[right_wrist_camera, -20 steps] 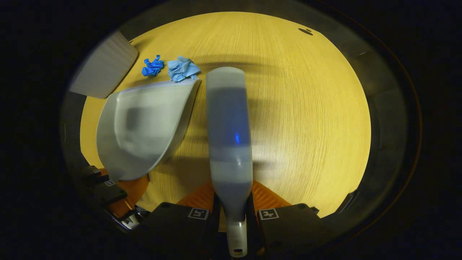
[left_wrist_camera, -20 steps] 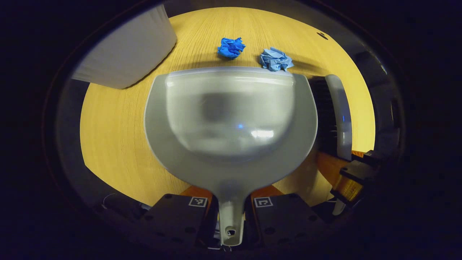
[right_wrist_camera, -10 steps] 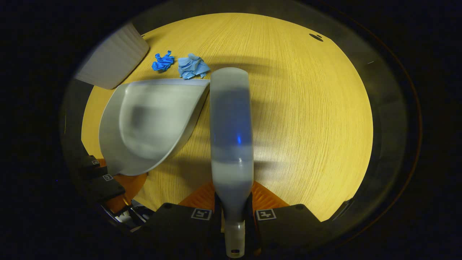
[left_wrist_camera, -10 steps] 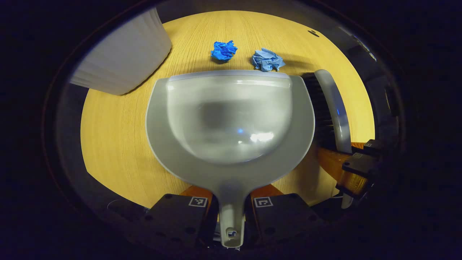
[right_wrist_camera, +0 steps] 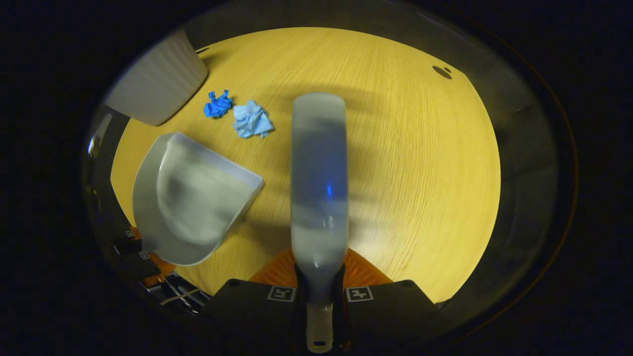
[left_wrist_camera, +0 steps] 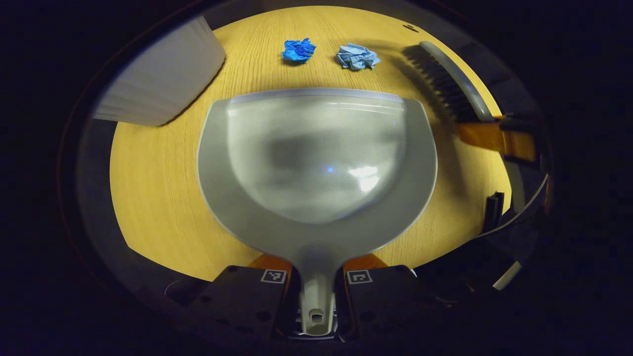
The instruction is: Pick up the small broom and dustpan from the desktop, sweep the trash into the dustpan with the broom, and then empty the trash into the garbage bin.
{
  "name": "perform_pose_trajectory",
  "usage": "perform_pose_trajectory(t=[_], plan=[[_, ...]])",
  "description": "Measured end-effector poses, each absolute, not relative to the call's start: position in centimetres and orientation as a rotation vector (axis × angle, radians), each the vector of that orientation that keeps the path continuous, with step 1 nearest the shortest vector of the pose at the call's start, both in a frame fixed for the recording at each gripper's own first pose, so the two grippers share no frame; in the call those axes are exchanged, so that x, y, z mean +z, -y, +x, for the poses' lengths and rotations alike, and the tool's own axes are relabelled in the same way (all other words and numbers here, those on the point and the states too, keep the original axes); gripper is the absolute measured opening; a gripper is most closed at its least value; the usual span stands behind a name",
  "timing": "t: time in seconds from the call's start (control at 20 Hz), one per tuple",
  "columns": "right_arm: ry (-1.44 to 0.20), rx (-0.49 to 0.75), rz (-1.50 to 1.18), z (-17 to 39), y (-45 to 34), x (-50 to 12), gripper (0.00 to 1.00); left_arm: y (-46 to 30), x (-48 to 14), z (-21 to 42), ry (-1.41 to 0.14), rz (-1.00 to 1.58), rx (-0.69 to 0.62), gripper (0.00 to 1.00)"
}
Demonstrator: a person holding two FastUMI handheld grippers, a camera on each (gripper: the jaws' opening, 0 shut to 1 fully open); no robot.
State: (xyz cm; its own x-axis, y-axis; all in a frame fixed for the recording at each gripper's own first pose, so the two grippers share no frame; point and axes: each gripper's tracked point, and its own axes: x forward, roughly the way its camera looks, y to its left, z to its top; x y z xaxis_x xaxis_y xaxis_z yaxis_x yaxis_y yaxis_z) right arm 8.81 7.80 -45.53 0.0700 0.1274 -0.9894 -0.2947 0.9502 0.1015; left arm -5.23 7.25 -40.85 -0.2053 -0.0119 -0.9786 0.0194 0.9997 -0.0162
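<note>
My left gripper [left_wrist_camera: 317,282] is shut on the handle of the grey dustpan [left_wrist_camera: 316,158], whose mouth faces two paper wads: a dark blue wad [left_wrist_camera: 298,49] and a pale blue wad [left_wrist_camera: 357,56] on the yellow wooden desktop [left_wrist_camera: 158,188]. My right gripper [right_wrist_camera: 320,295] is shut on the handle of the small grey broom [right_wrist_camera: 318,178]. In the left gripper view the broom [left_wrist_camera: 447,81] hangs at the upper right, black bristles down, right of the pale wad. The right gripper view has the dustpan [right_wrist_camera: 190,198] at lower left, with the dark wad [right_wrist_camera: 217,105] and pale wad [right_wrist_camera: 251,120] beyond it.
A white ribbed garbage bin [left_wrist_camera: 160,79] stands at the desk's far left, also seen as the bin [right_wrist_camera: 158,84] in the right gripper view. A small dark hole [right_wrist_camera: 441,71] marks the desktop at the far right.
The broom has moved forward and away from the dustpan's side, up level with the wads. The dustpan has drawn back a little, so the wads lie farther from its lip.
</note>
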Motion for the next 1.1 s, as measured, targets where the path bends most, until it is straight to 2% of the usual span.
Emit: perform_pose_trajectory(t=[0.2,0.35,0.65,0.95,1.1], plan=[[-1.323,0.445,-0.326,18.4,-9.4,-43.1,0.22,-9.2,-40.7,-5.7,-1.789,0.075,-0.082,0.28],[-1.277,0.508,-0.529,23.3,-9.8,-44.4,0.22,-9.8,-40.8,-5.8,-1.793,0.079,-0.089,0.29],[-1.390,0.671,-0.716,21.6,-11.9,-49.8,0.22,-9.9,-40.8,-5.9,-1.801,0.079,-0.096,0.28],[-1.352,0.824,-0.943,20.9,-13.8,-49.6,0.22,-10.0,-40.8,-5.9,-1.801,0.078,-0.116,0.28],[-1.421,0.942,-0.903,17.9,-14.7,-49.2,0.21,-10.0,-40.8,-5.8,-1.798,0.085,-0.130,0.28]])
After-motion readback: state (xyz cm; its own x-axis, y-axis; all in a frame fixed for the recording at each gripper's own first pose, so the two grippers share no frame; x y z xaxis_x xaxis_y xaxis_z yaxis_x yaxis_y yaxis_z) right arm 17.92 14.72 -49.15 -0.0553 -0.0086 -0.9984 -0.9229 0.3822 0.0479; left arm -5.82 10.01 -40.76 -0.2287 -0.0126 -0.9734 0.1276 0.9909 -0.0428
